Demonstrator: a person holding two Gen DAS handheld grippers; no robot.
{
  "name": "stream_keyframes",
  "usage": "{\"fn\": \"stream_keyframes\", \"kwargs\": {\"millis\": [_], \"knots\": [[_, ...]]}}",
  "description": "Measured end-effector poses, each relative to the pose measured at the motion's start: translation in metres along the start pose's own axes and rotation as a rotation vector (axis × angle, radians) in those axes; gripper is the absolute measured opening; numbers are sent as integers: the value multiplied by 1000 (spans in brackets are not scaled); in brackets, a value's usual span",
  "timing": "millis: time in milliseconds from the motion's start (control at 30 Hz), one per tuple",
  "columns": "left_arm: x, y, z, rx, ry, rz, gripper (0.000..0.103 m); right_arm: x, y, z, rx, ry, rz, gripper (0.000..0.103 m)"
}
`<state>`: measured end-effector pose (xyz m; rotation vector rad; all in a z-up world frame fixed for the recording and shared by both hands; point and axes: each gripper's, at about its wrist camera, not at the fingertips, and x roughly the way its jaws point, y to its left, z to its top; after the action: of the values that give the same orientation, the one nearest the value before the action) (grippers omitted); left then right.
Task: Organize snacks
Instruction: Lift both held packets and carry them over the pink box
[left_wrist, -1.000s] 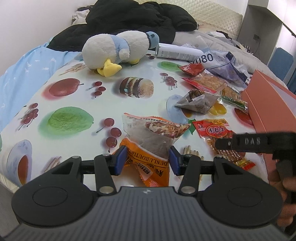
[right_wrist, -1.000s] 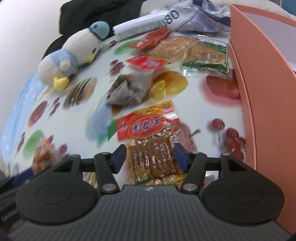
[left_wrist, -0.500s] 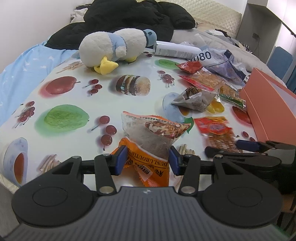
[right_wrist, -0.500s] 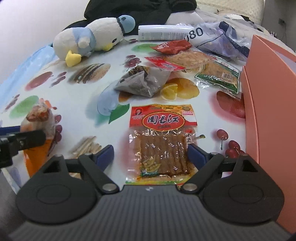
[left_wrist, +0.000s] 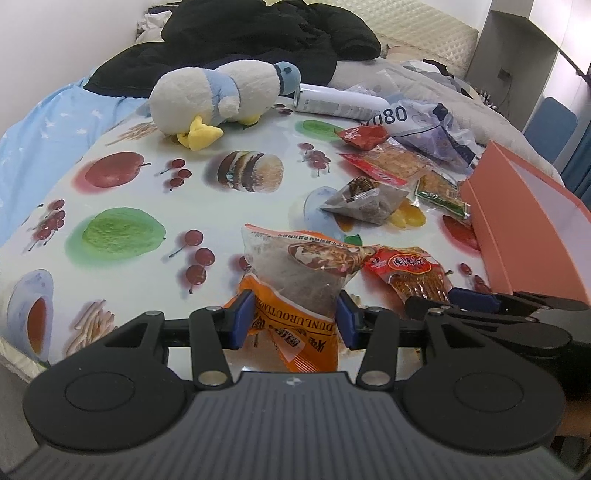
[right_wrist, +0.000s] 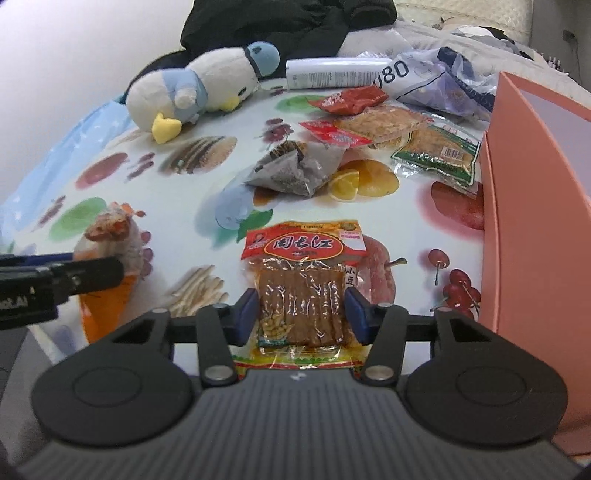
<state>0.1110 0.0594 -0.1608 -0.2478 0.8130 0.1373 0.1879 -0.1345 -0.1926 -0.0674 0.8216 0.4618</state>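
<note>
Two tongs, each clamped on a packet: left tongs (left_wrist: 293, 319) on orange snack bag (left_wrist: 295, 284), right tongs (right_wrist: 301, 314) on red jerky packet (right_wrist: 303, 280), long axis forward, nearer pink box (right_wrist: 532, 206) on tabletop (right_wrist: 207, 206).

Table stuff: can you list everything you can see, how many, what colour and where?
Orange snack bag: one, orange and clear, front of table, between the left gripper's jaws.
Red snack pack: one, red top with brown sticks, front middle, between the right gripper's jaws.
Grey pouch: one, grey, middle of table.
Small red packet: one, red, far side.
Flat tan packs: two, red-edged and green-edged, far right.
Plush penguin: one, white and blue, far left.
White tube: one, lying at the far edge.
Plastic bag: one, bluish, far right.
Pink box: one, right edge.
Left gripper: black, blue pads.
Right gripper: black, blue pads.
</note>
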Motion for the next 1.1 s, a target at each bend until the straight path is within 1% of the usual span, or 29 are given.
{"fn": "stream_keyframes", "kwargs": {"millis": [100, 367, 567, 767, 900, 1100], "knots": [[-10, -3, 4, -14, 12, -8, 52, -14, 2, 3, 6, -18, 7, 53], [-53, -5, 17, -44, -9, -24, 52, -69, 10, 8, 29, -95, 20, 53], [-86, -23, 24, -30, -39, -75, 52, -116, 9, 9, 70, -157, 21, 53], [-110, -42, 31, 1, -58, -129, 52, -157, -1, 8, 95, -213, -9, 53], [-121, -59, 35, 22, -68, -173, 52, -181, -13, 7, 126, -251, -47, 53], [-134, -98, 38, 71, -81, -278, 52, -221, -38, -3, 173, -301, -121, 53]]}}
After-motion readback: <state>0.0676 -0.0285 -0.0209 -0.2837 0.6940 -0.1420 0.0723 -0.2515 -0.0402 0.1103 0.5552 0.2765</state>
